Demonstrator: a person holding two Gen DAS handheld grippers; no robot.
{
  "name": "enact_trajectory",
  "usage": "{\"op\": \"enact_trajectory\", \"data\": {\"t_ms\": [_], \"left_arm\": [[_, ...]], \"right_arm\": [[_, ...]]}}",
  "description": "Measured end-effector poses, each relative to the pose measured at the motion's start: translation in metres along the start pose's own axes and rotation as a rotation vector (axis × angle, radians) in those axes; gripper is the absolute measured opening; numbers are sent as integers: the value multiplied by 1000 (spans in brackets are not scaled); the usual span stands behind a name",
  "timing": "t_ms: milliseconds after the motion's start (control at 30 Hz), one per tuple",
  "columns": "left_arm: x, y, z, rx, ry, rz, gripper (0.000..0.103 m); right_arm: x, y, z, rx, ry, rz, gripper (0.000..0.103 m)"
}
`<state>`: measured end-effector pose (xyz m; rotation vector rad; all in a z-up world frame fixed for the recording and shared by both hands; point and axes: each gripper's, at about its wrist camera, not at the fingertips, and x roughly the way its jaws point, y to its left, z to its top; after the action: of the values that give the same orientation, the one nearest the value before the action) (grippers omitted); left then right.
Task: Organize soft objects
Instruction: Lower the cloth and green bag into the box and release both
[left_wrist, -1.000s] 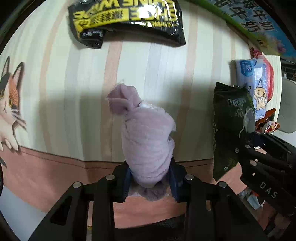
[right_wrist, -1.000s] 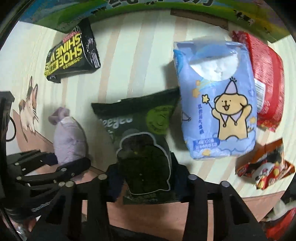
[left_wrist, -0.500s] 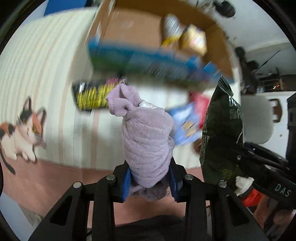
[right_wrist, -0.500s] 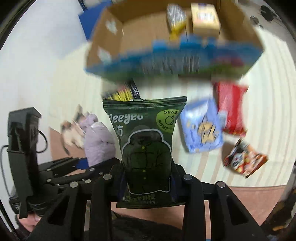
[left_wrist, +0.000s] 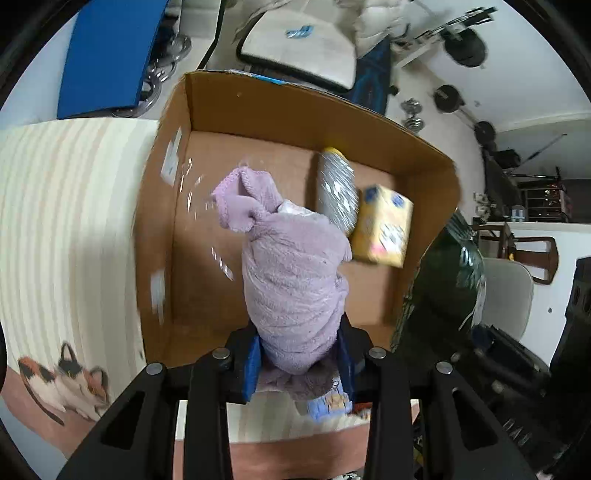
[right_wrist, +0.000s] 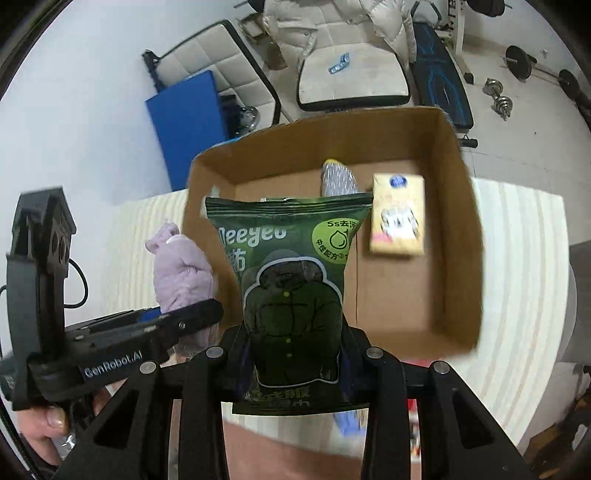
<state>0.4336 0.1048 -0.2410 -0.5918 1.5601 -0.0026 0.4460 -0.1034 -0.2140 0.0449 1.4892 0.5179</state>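
Left wrist view: left gripper (left_wrist: 299, 363) is clamped tight on the lilac towel bundle (left_wrist: 291, 280), blue pads pressed into its lower end, the rest sticking out ahead. Same story in the right wrist view: right gripper (right_wrist: 295, 363) is closed on the bottom edge of the green wipes pack (right_wrist: 290, 284), pack standing upright between the fingers.

What changed: a second ago both items were low over the striped table (left_wrist: 66, 221) with the other packs lying around them. Half a second ago both were lifted and swinging toward the box, frames blurred. Now both cameras look down into the open cardboard box (left_wrist: 177, 206). Towel bundle hangs over the near-left part of the box interior; green pack is over the near-centre, just right of the bundle. Neither appears to touch the box floor, though the angle makes that hard to confirm.

Further in, the box holds a silver-wrapped roll with a yellow cap (left_wrist: 338, 192) and a yellow tissue pack (left_wrist: 384, 229), side by side toward the far right. Near and left floor area looks free.

My read: transport is basically done, drop is next. Both can go in together if lowered before letting go. Main risk is the green pack tipping onto the yellow one, or catching the near wall.

Beyond the box: floor with a blue mat (left_wrist: 107, 55) and gym gear.
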Motion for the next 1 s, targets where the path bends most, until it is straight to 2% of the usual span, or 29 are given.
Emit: {"op": "enact_trajectory", "data": {"t_ms": [67,200,400,467,500,533,567,600,633,700,767,833,900,1000], "left_arm": [[10,4,23,-17,22,22,31],[33,6,60,-36,75,55,31],[51,4,87,-14,99,113,34],[51,2,91,-6,96,142,37],[50,-1,92,4,101,143,42],[53,-2,94,10,105,148,43],[54,-2,96,14,104,158,44],[53,-4,96,26,93,176,49],[52,-5,95,35,84,182,66],[49,-6,93,51,58,200,83],[44,-6,89,58,40,200,86],[40,-5,85,53,21,207,94],[37,-3,79,57,3,219,97],[32,-2,67,62,-23,237,98]], "right_arm": [[25,-2,25,10,27,-5,38],[70,-6,53,24,70,-4,38],[112,-7,76,41,112,13,38],[122,-7,81,44,128,33,39],[127,-8,83,50,133,44,41],[130,-8,84,47,138,42,44],[133,-8,85,40,138,22,57],[133,-9,86,36,129,0,68],[132,-9,87,31,121,-18,71],[129,-10,86,24,118,-42,71],[125,-12,85,17,116,-63,71],[118,-13,82,9,112,-82,71],[113,-14,78,-2,108,-93,84],[104,-10,69,-36,107,-131,96]]}}
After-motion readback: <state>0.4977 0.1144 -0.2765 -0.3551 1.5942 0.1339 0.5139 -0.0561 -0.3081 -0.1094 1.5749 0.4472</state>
